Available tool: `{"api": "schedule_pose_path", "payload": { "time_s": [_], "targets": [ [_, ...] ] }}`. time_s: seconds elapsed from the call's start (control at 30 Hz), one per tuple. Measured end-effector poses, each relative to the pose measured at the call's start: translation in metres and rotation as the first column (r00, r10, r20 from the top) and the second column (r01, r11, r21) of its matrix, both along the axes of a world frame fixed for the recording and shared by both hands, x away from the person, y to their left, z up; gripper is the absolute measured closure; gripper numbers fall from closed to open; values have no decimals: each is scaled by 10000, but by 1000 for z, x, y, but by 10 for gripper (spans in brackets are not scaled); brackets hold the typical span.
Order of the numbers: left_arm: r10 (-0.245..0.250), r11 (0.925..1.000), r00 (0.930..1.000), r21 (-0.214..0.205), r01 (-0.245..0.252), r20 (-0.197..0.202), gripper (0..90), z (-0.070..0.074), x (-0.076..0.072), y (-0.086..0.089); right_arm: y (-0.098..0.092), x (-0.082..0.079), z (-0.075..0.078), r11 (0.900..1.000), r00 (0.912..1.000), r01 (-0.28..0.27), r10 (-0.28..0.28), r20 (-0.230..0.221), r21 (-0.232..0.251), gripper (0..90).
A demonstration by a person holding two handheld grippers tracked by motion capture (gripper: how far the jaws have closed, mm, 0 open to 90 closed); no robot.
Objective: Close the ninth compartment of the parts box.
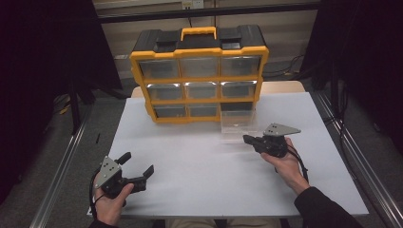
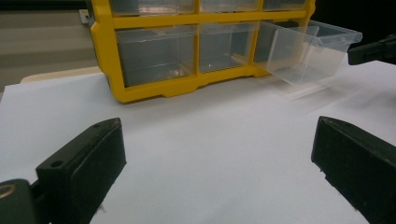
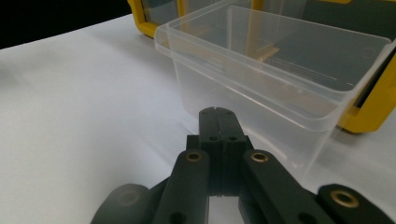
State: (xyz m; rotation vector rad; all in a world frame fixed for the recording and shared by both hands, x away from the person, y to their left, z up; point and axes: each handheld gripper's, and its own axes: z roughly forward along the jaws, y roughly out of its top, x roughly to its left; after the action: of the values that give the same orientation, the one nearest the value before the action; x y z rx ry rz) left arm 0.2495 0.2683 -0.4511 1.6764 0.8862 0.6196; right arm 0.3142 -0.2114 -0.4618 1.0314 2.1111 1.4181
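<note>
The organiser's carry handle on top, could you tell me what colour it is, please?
Yellow, on a black lid; the carry handle shows best in the high view.

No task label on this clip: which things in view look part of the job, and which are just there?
Likely in play:
- clear drawer, pulled out of the bottom right slot
- yellow organizer
- right gripper, shut, just short of the drawer front
- left gripper, open, over bare table

Just there:
- cables on the floor

text: none readable | labels: none on the yellow drawer cabinet (image 1: 199,76) at the far side of the table | clear drawer (image 3: 280,70): no marks or numbers legible | grippers: no brand or lettering legible
</note>
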Motion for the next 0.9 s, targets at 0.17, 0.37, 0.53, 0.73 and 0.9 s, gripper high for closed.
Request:
{"api": "schedule_pose_path", "payload": {
  "time_s": [0.17, 0.37, 0.53, 0.73, 0.9],
  "targets": [
    [-14, 10000, 10000, 37, 14, -4, 28, 0, 0, 0, 0, 5, -2, 9999, 9999, 107, -107, -28, -83, 900],
    [-46, 10000, 10000, -76, 46, -12, 28, 0, 0, 0, 2, 10, -4, 9998, 9999, 173, -173, -4, -113, 900],
    [-40, 10000, 10000, -36, 40, 13, 28, 0, 0, 0, 2, 13, -6, 9996, 9996, 273, -273, -2, -121, 900],
    [1, 10000, 10000, 23, -1, 27, 28, 0, 0, 0, 3, 15, -7, 9995, 9996, 264, -265, -10, -190, 900],
    [3, 10000, 10000, 12, -3, 28, 28, 0, 0, 0, 4, 16, -7, 9995, 9997, 246, -245, 43, -216, 900]
  ]
}}
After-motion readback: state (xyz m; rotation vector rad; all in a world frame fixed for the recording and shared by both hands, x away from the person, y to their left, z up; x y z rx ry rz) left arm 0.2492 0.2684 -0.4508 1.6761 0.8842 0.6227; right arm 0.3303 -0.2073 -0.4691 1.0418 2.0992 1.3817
